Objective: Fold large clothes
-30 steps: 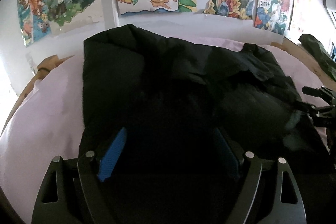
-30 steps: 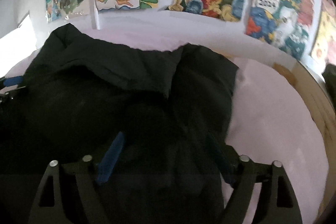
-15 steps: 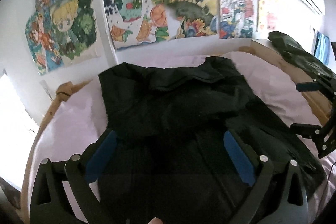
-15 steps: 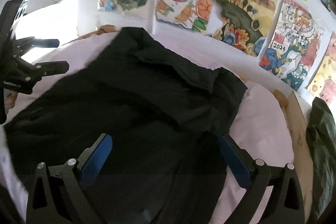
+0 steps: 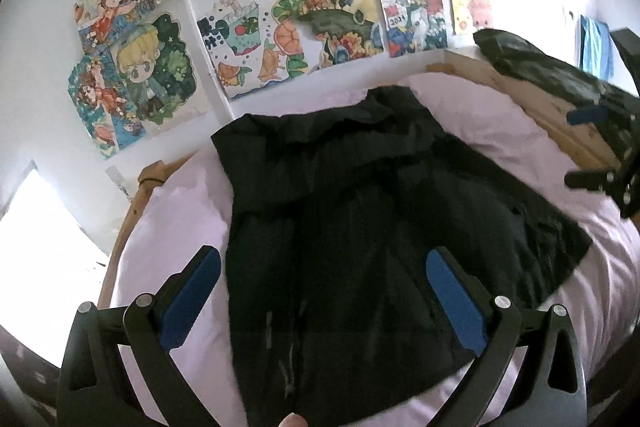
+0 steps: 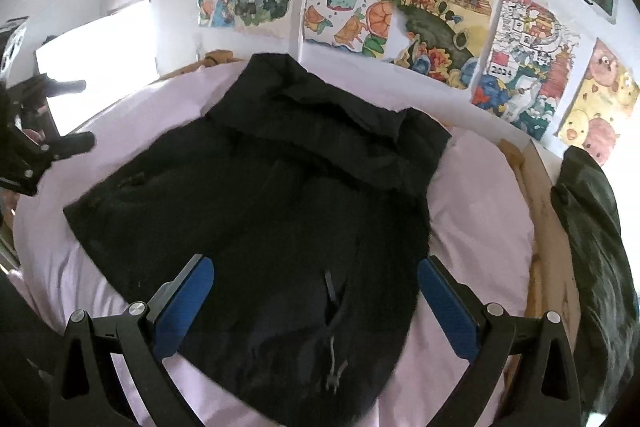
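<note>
A large black jacket (image 5: 352,211) lies partly folded on the pink bed sheet (image 5: 168,227), its far part doubled over toward the wall. It also shows in the right wrist view (image 6: 280,195). My left gripper (image 5: 320,291) is open and empty, held above the jacket's near edge. My right gripper (image 6: 316,299) is open and empty, above the near hem with its drawcord (image 6: 334,367). Each gripper shows in the other's view: the right one (image 5: 600,151) at the right edge, the left one (image 6: 48,115) at the left edge.
A wooden bed frame (image 5: 560,115) borders the sheet, with another dark garment (image 6: 592,227) lying on it at the right. Colourful drawings (image 5: 280,27) cover the white wall behind the bed. A bright window (image 6: 96,43) is at the left.
Both grippers have lifted up and back from the jacket and opened wider. The jacket stays on the bed, now seen whole from higher up.
</note>
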`<move>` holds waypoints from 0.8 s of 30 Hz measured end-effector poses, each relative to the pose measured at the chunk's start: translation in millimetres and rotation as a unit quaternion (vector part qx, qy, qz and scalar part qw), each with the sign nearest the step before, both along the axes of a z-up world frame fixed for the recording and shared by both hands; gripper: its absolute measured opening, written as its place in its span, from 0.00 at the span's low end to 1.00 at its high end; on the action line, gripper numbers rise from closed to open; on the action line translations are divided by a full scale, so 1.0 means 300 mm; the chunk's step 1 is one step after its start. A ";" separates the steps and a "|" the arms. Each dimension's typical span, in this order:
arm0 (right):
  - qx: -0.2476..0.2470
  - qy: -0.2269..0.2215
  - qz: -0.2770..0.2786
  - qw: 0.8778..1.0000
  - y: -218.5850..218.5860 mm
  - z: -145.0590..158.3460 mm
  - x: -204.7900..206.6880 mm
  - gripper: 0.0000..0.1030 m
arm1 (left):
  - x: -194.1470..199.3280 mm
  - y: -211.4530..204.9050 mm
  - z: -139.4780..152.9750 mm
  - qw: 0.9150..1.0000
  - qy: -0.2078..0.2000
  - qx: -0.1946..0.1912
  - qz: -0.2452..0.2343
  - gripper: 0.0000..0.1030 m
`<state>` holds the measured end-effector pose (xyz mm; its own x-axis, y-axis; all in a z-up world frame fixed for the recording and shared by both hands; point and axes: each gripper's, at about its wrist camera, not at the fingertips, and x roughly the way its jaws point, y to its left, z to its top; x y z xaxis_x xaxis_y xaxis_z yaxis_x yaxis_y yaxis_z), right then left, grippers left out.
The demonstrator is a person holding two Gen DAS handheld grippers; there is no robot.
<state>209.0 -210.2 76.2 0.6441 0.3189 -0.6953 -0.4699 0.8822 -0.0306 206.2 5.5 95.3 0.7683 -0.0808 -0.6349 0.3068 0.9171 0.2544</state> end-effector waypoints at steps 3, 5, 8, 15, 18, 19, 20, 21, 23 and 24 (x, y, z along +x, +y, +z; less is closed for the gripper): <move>0.002 0.004 0.001 1.000 -0.021 -0.010 -0.036 1.00 | -0.050 0.017 -0.024 1.000 -0.001 0.006 -0.003 0.98; 0.003 0.010 0.012 1.000 -0.035 -0.026 -0.056 1.00 | -0.076 0.033 -0.049 1.000 0.004 -0.001 -0.009 0.98; -0.039 0.005 0.035 0.999 -0.024 -0.072 -0.096 1.00 | -0.093 0.037 -0.105 0.998 0.040 0.016 -0.040 0.98; -0.150 0.028 0.084 0.985 0.035 -0.257 -0.207 1.00 | -0.193 0.052 -0.310 0.983 0.082 0.110 -0.120 0.98; -0.191 0.034 0.097 0.976 0.045 -0.311 -0.239 1.00 | -0.224 0.067 -0.408 0.975 0.121 0.127 -0.138 0.98; -0.195 0.032 0.102 0.975 0.040 -0.314 -0.249 1.00 | -0.232 0.066 -0.443 0.971 0.136 0.140 -0.141 0.98; -0.196 0.028 0.104 0.975 0.032 -0.311 -0.254 1.00 | -0.240 0.070 -0.467 0.968 0.140 0.154 -0.143 0.98; -0.195 0.026 0.102 0.975 0.023 -0.311 -0.253 1.00 | -0.253 0.065 -0.488 0.965 0.142 0.169 -0.145 0.98; -0.193 0.027 0.095 0.976 0.002 -0.309 -0.243 1.00 | -0.282 0.057 -0.529 0.958 0.142 0.199 -0.151 0.98; -0.195 0.028 0.094 0.976 -0.001 -0.309 -0.236 1.00 | -0.290 0.053 -0.546 0.955 0.142 0.212 -0.152 0.98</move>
<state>138.2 -210.6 -16.6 0.5576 0.1315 -0.8196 -0.6329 0.7062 -0.3173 119.2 21.3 -68.6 0.5413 0.0372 -0.8400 0.6547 0.6082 0.4489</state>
